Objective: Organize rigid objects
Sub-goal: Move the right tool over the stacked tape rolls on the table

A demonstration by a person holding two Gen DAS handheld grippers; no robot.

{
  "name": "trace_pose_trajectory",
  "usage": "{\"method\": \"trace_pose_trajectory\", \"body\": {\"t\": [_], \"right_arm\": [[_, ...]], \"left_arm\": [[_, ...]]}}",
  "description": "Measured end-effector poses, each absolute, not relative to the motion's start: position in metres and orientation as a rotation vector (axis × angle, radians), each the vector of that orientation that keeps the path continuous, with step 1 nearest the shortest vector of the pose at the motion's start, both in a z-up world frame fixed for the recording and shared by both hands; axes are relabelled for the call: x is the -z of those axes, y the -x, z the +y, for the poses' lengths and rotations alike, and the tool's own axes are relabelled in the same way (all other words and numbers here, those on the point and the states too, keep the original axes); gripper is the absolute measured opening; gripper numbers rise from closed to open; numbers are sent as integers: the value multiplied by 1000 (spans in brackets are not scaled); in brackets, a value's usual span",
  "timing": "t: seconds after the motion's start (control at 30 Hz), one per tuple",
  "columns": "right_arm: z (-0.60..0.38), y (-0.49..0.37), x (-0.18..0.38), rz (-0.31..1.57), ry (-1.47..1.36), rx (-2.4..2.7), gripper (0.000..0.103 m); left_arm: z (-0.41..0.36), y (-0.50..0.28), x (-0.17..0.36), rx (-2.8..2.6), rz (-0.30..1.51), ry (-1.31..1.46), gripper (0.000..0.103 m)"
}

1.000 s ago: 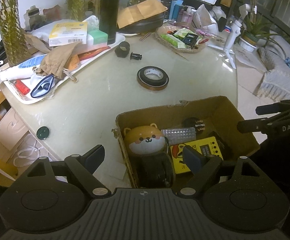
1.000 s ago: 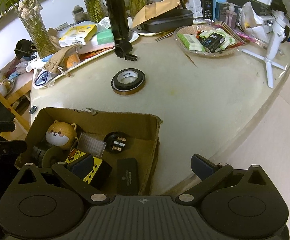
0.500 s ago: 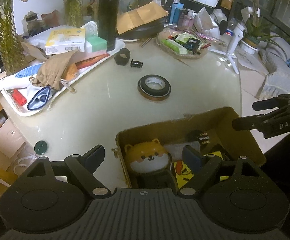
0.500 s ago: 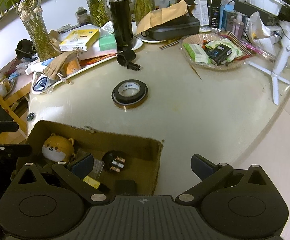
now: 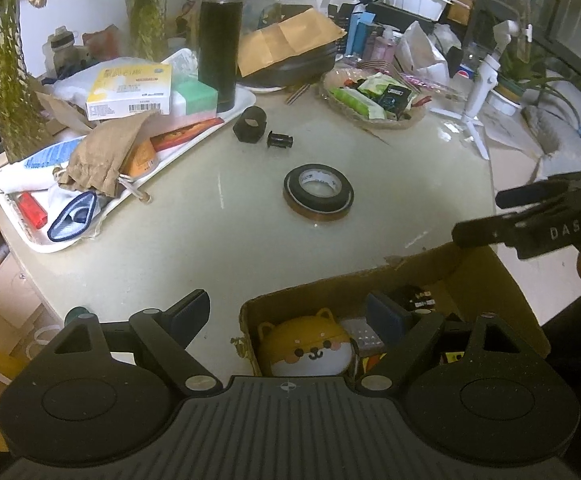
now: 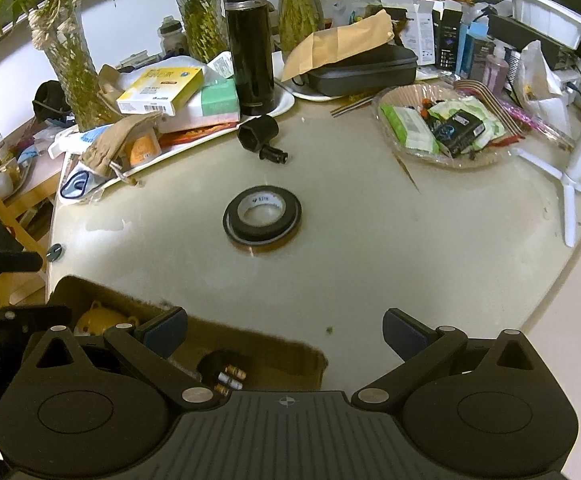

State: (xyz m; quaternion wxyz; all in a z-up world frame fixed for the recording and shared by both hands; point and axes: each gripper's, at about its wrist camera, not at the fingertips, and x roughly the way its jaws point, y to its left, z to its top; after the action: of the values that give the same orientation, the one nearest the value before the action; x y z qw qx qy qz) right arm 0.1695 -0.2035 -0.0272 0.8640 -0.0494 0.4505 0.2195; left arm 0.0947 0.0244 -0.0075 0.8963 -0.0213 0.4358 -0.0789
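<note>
An open cardboard box (image 5: 330, 292) sits at the near edge of the pale round table. It holds a shiba-dog toy (image 5: 310, 348), a black part with batteries (image 6: 222, 372) and other small items, partly hidden by my fingers. A black tape roll (image 5: 318, 194) lies on the table beyond the box, with a black hex socket (image 5: 250, 124) and a small black piece (image 5: 279, 141) farther back. My left gripper (image 5: 288, 314) is open over the box's left corner. My right gripper (image 6: 286, 330) is open above the box's right end, the tape roll (image 6: 262, 216) ahead of it.
A white tray (image 5: 246, 100) with boxes, a pouch and a black flask (image 5: 220, 40) fills the back left. A basket of packets (image 5: 374, 96) and a white tripod (image 5: 478, 92) stand at the back right. Plant vases line the rear. The table edge curves away on the right.
Both grippers have moved forward over the table, so the box has slid down in each view and the tape roll looks nearer. Both stay open and hold nothing.
</note>
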Motion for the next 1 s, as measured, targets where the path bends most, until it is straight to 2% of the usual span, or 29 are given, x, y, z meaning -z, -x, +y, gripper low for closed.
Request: {"method": "trace_pose_trajectory", "body": {"t": [0.57, 1.0], "right_arm": [[-166, -218, 36, 939, 187, -565, 103], [-125, -266, 65, 1003, 285, -666, 103]], "left_arm": [[30, -101, 14, 153, 909, 100, 86], [34, -103, 15, 143, 913, 128, 86]]}}
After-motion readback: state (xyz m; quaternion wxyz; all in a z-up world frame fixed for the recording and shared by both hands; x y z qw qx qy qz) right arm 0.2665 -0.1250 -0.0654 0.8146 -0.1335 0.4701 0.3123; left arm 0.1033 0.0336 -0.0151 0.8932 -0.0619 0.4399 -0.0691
